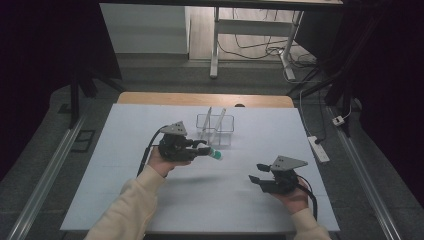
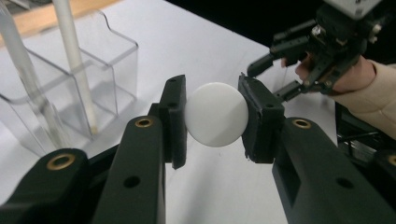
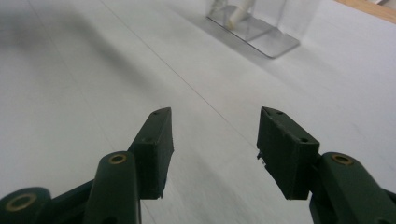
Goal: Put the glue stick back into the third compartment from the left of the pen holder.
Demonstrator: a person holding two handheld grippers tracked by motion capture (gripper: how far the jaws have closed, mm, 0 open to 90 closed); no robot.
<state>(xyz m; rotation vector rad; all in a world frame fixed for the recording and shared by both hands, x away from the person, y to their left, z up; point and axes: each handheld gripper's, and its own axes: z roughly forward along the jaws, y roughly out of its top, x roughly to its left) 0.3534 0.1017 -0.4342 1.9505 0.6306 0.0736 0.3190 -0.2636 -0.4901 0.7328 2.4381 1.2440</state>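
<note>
My left gripper (image 1: 206, 149) is shut on a white tube (image 1: 214, 154) with a green end, held above the table just in front of the clear rack (image 1: 226, 131). In the left gripper view the tube's round white end (image 2: 215, 114) sits pinched between both pads of that gripper (image 2: 212, 100). The rack (image 2: 114, 58) holds two slanted white tubes (image 2: 74, 51). Farther off in the same view is my right gripper (image 2: 275, 70). It hovers low at the table's right front (image 1: 257, 172), open, with nothing between its jaws (image 3: 215, 126).
A white sheet (image 1: 150, 200) covers the table, with a wooden edge (image 1: 200, 99) at the back. A corner of the rack's base (image 3: 268, 42) lies ahead of the right gripper. On the floor at right lies a power strip (image 1: 318, 148).
</note>
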